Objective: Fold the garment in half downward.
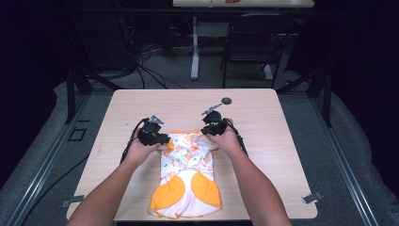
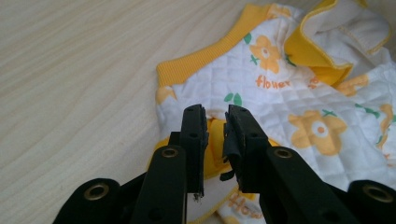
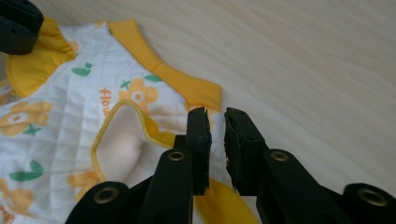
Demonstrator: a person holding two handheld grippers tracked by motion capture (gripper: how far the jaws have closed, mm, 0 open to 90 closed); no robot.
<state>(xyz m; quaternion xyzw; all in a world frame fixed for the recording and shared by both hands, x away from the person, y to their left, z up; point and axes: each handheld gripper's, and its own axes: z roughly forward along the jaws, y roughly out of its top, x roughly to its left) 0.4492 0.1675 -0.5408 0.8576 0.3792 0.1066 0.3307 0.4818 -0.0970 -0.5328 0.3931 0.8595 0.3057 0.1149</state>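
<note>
Black tools (image 2: 215, 122) over quilted (floral) garment (image 1: 188, 174)

1. In the high view, the person's forearms are cut off by the bottom edge, and each hand (image 1: 141, 149) covers most of the gripper it holds.
2. The garment (image 1: 187, 175) has its top corners hidden under the two hands there.
3. In the left gripper view, the left gripper (image 2: 216, 122) hides the cloth just behind its jaws; whether the pads touch it cannot be told.
4. The garment runs off the right and bottom edges in that view.
5. In the right gripper view, the other gripper (image 3: 18, 25) is cut off at the top left corner.
6. The small dark round thing (image 1: 227, 100) on the table is too small to identify.
</note>
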